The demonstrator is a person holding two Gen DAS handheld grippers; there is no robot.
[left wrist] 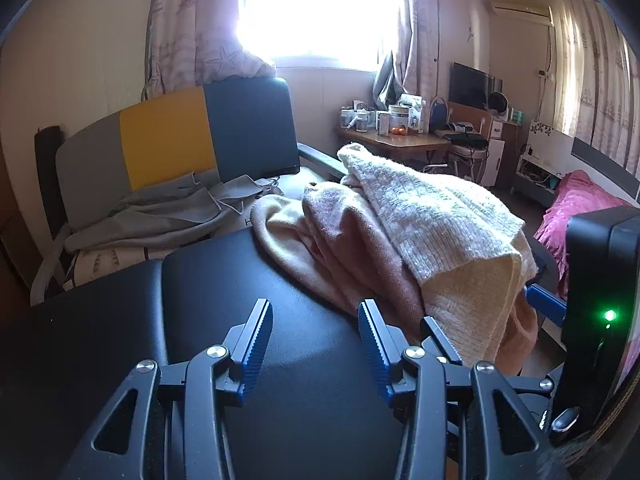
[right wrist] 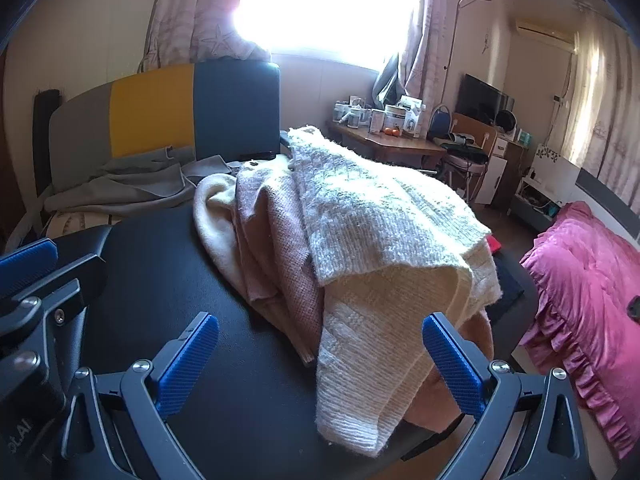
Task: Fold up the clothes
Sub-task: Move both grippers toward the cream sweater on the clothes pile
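R gripper (right wrist: 320, 344) fingers spread wide astride cream knit (right wrist: 384, 240); L gripper (left wrist: 314, 320) likewise parted, empty. Knit w/ pink sweater (right wrist: 276, 232) heaped unfolded on black table (right wrist: 168, 264); folding outstanding.

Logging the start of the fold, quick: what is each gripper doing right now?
Left gripper: open, empty, over the black table.
Right gripper: open, holding nothing; the cream sweater hangs between its fingers.
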